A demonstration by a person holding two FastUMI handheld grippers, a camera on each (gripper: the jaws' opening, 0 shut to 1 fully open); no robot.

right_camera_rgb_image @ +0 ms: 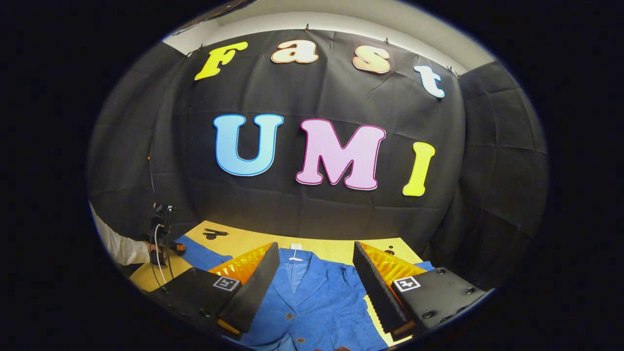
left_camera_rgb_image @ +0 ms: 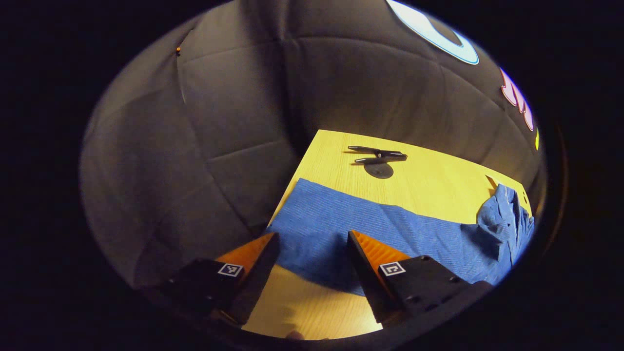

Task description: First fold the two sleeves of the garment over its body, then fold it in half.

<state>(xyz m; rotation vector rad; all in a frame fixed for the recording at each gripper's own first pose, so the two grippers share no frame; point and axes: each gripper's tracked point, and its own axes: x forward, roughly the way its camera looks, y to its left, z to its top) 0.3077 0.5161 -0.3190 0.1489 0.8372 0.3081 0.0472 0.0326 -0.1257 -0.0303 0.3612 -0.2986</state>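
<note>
A blue jacket lies on the yellow table (left_camera_rgb_image: 438, 185). In the left gripper view one sleeve (left_camera_rgb_image: 341, 224) stretches flat from the table's left edge toward the bunched body (left_camera_rgb_image: 502, 219). My left gripper (left_camera_rgb_image: 312, 236) hovers open over that sleeve, nothing between its fingers. In the right gripper view the jacket's front (right_camera_rgb_image: 317, 297) faces up, showing its collar and buttons. My right gripper (right_camera_rgb_image: 316, 245) stands open above the collar area. Farther left in that view, a hand in a white sleeve holds the left gripper (right_camera_rgb_image: 170, 247) by the spread sleeve (right_camera_rgb_image: 200, 254).
A black tool with a round base (left_camera_rgb_image: 378, 163) rests on the table beyond the sleeve, also seen as a small black tool (right_camera_rgb_image: 214, 233) at the table's far left. Black cloth walls close in behind and beside the table. Bare wood (left_camera_rgb_image: 312, 302) shows near the front edge.
</note>
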